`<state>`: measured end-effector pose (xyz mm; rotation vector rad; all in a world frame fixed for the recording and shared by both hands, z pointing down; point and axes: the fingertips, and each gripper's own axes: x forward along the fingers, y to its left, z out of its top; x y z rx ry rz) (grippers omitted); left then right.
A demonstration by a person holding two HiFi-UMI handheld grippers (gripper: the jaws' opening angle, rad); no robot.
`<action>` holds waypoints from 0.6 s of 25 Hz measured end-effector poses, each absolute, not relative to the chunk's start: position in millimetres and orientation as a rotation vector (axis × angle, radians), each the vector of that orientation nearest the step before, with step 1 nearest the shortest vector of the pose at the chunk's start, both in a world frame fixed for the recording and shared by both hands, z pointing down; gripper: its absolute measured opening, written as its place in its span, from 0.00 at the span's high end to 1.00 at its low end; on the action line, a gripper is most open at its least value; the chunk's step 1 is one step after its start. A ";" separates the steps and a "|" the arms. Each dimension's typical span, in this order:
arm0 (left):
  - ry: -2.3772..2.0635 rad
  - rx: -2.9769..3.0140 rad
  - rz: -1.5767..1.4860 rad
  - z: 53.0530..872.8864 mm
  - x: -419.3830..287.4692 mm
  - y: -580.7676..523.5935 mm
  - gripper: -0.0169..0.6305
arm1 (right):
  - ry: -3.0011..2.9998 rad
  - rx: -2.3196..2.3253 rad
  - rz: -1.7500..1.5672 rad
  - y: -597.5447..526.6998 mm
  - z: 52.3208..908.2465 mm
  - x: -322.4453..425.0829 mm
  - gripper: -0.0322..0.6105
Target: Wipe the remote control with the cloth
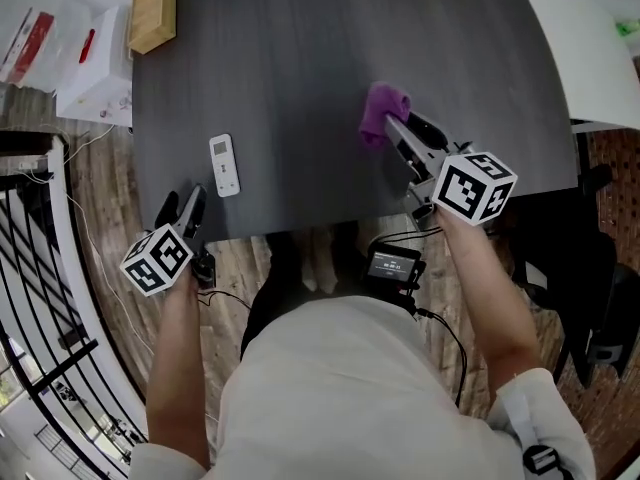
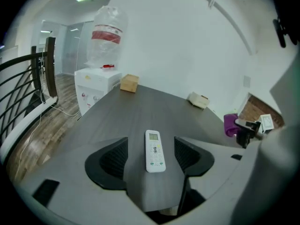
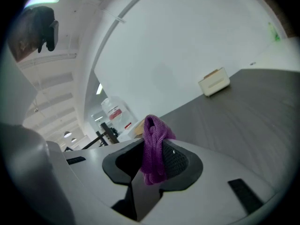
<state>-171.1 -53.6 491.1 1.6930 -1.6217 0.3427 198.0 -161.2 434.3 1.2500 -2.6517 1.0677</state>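
A white remote control (image 1: 224,164) lies face up on the dark grey table (image 1: 300,58), near its front left edge. My left gripper (image 1: 182,206) hovers just short of it at the table's edge, open and holding nothing. In the left gripper view the remote (image 2: 154,150) shows on the table (image 2: 117,116) beyond the gap of the left gripper (image 2: 150,149), touching neither jaw. My right gripper (image 1: 395,128) is over the table's right part, shut on a purple cloth (image 1: 383,111). In the right gripper view the cloth (image 3: 153,139) bunches up out of the right gripper (image 3: 152,161).
A wooden block (image 1: 153,13) sits at the table's far left corner. A small white box (image 3: 214,82) is at the far edge. A white cabinet (image 1: 95,78) stands left of the table, with a black railing (image 1: 40,268) nearer me. A black chair (image 1: 600,298) stands at the right.
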 end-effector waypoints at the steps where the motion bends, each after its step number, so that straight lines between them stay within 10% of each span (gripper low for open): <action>1: -1.622 1.697 0.313 487.8 -171.3 -47.9 0.53 | -2.652 1.328 1.026 -170.5 433.2 206.6 0.78; 15: -1.240 1.931 -0.220 427.4 -165.1 45.2 0.53 | -2.479 1.659 0.829 -116.5 409.0 203.5 0.78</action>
